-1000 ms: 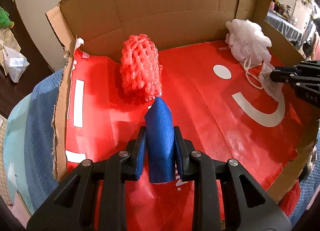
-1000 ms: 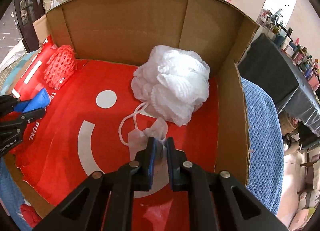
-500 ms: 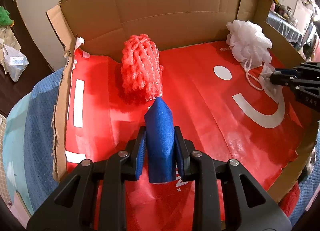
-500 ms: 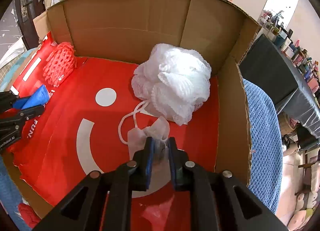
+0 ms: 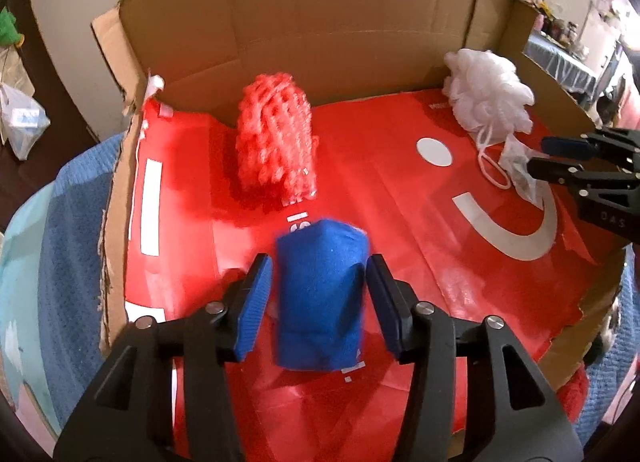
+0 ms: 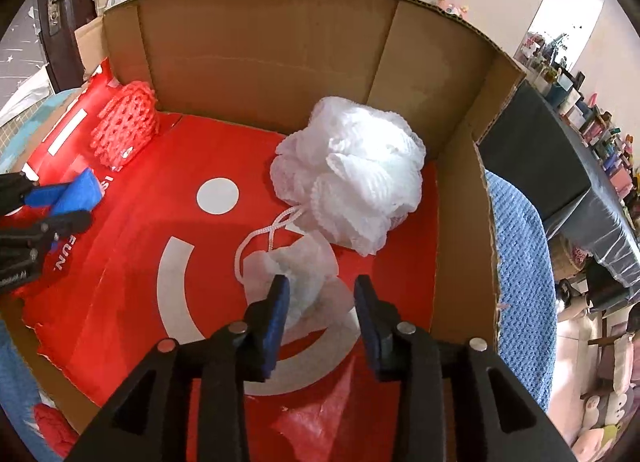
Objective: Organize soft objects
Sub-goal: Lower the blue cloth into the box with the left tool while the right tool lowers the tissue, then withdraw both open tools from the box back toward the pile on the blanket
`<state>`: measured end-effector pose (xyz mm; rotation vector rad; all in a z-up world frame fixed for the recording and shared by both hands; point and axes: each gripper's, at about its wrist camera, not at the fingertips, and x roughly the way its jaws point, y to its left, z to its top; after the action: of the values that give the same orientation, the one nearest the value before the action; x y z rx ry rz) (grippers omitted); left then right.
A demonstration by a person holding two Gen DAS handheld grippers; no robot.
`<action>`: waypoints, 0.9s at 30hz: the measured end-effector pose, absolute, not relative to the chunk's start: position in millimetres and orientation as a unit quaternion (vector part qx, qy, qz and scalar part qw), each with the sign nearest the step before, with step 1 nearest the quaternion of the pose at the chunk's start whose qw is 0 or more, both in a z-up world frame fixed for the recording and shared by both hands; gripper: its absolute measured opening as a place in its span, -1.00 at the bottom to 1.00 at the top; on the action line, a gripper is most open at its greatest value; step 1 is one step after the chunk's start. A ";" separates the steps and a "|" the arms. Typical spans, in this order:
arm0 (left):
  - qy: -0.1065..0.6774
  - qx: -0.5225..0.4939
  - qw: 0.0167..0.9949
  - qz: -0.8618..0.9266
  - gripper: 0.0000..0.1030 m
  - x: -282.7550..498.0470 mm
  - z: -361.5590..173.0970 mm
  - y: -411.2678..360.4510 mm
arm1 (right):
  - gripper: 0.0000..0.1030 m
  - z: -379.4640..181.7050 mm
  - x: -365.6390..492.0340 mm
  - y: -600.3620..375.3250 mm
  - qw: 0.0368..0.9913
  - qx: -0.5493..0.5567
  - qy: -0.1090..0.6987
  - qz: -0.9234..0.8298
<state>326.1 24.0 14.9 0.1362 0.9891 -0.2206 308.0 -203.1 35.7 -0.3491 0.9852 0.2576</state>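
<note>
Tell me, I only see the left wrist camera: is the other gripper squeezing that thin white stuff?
Observer: No. The right gripper has its jaws wide apart, and the thin white mesh lies loose between them.
Operator: What's outside the box on that side?
Observer: A blue knitted blanket lies right against the cardboard box wall.
Operator: Anything under the gripper?
Observer: A torn red flap of the liner.
</note>
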 end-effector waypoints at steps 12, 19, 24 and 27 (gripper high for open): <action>0.455 0.075 0.881 -0.105 0.08 319.2 23.6 20.6 | -0.04 40.1 301.6 -200.4 0.864 -0.178 0.456 0.121; 0.446 0.071 0.885 -0.109 0.17 311.1 30.6 24.0 | 0.15 49.2 300.3 -207.3 0.871 -0.170 0.444 0.122; 0.430 0.062 0.893 -0.113 0.35 300.4 42.5 27.6 | 0.20 60.1 293.0 -212.3 0.879 -0.161 0.430 0.128; 0.413 0.063 0.902 -0.114 0.38 290.1 52.8 28.5 | 0.32 67.4 287.0 -214.8 0.885 -0.161 0.416 0.131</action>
<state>290.1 28.5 52.8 0.1309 0.8534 -0.2355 287.0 -214.8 67.4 -0.3341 0.8655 0.2722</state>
